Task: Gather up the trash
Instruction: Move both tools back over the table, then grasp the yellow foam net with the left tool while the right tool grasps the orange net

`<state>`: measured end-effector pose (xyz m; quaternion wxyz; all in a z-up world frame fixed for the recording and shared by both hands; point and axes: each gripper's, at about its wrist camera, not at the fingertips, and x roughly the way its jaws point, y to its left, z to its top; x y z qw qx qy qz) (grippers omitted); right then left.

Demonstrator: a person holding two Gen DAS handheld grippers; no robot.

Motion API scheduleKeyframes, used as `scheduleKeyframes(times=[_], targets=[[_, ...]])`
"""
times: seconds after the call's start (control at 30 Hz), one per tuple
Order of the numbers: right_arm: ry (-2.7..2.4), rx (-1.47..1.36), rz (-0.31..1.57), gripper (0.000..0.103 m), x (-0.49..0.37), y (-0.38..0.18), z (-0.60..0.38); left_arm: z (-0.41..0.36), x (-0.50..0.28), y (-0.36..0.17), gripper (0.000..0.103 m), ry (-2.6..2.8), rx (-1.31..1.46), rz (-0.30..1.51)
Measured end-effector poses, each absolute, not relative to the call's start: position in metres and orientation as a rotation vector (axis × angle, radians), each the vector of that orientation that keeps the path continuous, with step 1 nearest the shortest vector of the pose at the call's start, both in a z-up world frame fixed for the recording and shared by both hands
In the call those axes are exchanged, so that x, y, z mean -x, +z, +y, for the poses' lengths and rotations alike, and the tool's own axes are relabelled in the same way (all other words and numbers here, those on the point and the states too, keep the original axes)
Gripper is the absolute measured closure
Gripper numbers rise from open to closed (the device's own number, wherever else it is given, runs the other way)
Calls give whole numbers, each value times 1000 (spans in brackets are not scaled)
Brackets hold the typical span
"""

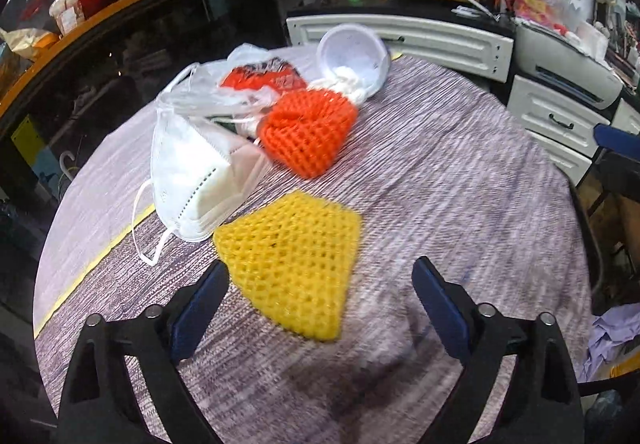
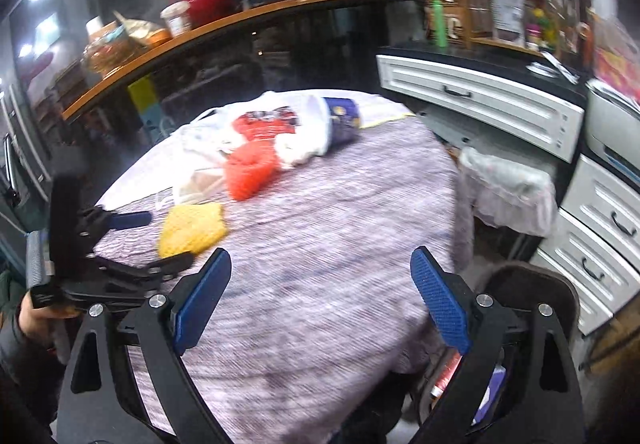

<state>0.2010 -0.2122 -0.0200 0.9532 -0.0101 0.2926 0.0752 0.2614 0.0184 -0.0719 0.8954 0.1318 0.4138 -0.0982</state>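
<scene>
The left tool (image 1: 320,298) is held spread and empty, angled down at the yellow foam-net sleeve (image 1: 294,264) lying just ahead of it, likely the first piece of trash to be taken. The right tool (image 2: 322,296) is likewise spread and empty over the cloth-covered round table (image 2: 340,211), probably kept free.

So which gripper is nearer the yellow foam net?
Left. The left gripper hangs open right over the yellow foam net, which is between its fingers; the right gripper, also open, sits farther back over bare tablecloth.
</scene>
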Motion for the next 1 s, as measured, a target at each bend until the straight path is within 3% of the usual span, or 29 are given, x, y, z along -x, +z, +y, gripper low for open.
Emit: scheduleKeyframes(times=[0.23,0.4,0.47,0.87,1.0], targets=[[197,33,636,13,-229,-22,-187,37,-280,-87,37,-184,-219,915],[233,9,679,13,-256,-26,-176,50,-278,-80,71,-187,-151,891],[245,5,694,13,-265,-27,-170,57,-277,-77,80,-199,-116,886],[273,104,749,13,-324,-42,-124,100,-253,-56,84,-186,26,801],[262,103,796,21,-351,-51,-116,107,-243,-52,84,-191,42,780]])
